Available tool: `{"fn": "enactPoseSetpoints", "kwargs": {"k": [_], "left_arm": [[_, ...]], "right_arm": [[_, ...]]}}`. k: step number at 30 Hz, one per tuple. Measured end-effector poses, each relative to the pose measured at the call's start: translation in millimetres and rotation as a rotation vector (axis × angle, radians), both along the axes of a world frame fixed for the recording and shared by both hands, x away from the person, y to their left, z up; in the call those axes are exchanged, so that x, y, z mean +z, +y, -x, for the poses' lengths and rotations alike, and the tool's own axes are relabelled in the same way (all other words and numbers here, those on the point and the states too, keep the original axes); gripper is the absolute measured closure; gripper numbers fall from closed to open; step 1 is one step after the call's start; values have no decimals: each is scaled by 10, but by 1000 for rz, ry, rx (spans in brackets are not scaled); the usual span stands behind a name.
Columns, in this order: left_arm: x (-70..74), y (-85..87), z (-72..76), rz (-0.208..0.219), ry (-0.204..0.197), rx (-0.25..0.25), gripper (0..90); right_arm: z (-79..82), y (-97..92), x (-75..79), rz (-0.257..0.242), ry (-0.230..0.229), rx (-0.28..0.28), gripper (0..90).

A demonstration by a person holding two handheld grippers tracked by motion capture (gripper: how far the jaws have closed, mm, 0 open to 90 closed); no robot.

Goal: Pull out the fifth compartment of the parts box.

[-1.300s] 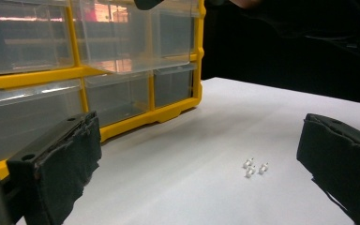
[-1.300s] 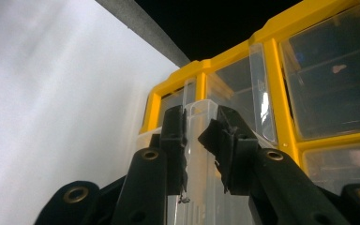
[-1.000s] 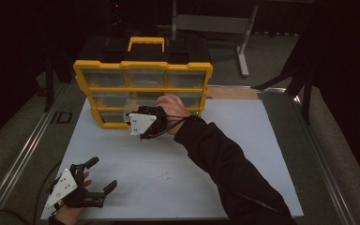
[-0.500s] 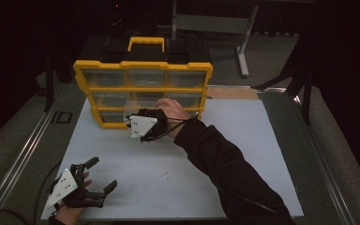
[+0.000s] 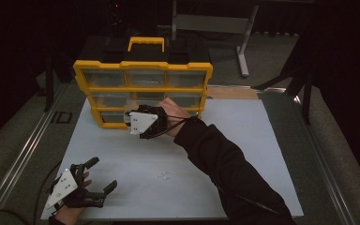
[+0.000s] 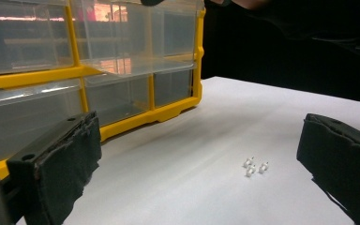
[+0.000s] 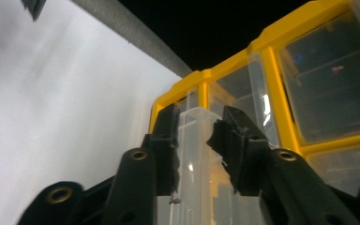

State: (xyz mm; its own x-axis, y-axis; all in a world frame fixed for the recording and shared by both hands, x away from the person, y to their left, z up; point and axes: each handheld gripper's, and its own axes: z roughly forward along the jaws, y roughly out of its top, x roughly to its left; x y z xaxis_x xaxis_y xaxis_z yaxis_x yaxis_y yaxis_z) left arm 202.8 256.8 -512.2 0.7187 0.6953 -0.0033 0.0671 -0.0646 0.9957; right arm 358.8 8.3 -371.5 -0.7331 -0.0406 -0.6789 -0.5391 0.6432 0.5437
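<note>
**Right gripper at the bottom-row drawer**

The yellow organizer [image 5: 143,86] stands at the far left of the white table [image 5: 243,140], its clear drawers facing the person. The right gripper [image 5: 136,123] sits at the bottom row, its jaws straddling the front lip of a clear drawer [image 7: 194,154]. Those jaws have just been opening; the left pad is at the plastic, the right one stands off it, so the hold looks released. The drawer lies straight ahead of this gripper, its long axis running back into the organizer. The left gripper [image 5: 98,180] rests near the table's near left corner, jaws wide apart and empty, with small clear parts [image 6: 254,166] lying between them on the table.
</note>
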Motion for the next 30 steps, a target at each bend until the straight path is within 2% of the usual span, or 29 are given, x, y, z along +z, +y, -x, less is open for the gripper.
{"fn": "enactPoseSetpoints", "kwargs": {"k": [3,9,12,18,19,21,24,30], "left_arm": [[1,-1,1,0,-1,0,1],[-1,-4,-1,0,1,0,1],[-1,-4,-1,-1,0,1,1],[-1,-5,-2,-2,1,1,1],[-1,-5,-2,-2,1,1,1],[-2,-7,-3,-4,0,0,1],[-3,-8,-4,-3,1,1,1],[-4,-10,-5,-3,2,2,1]], "right_arm": [[-16,-38,56,-26,44,-28,610],[-96,-135,167,-97,193,-96,513],[-143,-191,211,-132,235,-133,477],[-230,-315,268,-192,301,-204,443],[-230,-315,268,-192,301,-204,443],[-275,-385,288,-221,340,-236,426],[-302,-441,296,-237,363,-268,400],[-330,-550,298,-284,397,-340,279]]}}
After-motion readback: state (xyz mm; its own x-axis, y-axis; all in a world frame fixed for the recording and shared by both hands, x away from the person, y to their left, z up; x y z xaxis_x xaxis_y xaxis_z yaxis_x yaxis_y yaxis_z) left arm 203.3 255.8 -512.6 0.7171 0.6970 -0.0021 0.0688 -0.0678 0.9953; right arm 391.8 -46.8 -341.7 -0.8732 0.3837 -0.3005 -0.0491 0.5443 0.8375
